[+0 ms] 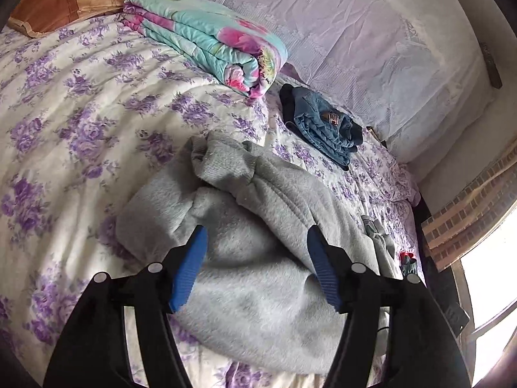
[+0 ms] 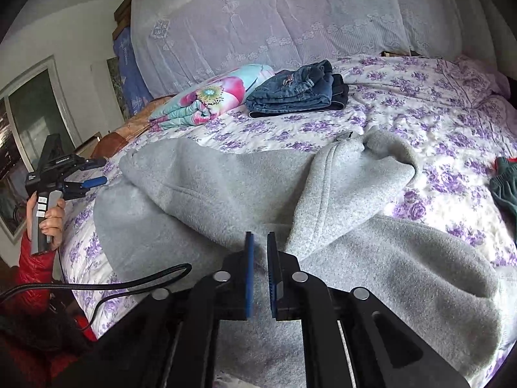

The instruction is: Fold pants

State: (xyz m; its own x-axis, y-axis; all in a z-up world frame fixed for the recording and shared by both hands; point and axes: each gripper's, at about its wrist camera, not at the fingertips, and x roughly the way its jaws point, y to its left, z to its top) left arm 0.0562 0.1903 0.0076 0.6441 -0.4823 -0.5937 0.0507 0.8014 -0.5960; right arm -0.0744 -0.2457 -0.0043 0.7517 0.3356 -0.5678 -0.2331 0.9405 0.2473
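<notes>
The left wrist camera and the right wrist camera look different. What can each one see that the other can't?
Only the left wrist view shows the brick-patterned wall by the bright window at the right, and the left gripper from behind, open over the gray pants.

Only the right wrist view shows the person's hand holding the left gripper from the side, a red sleeve, a black cable, and the right gripper nearly closed above the pants.

Both show the gray pants, folded jeans, the flowery folded quilt and the purple-flowered bedspread.
</notes>
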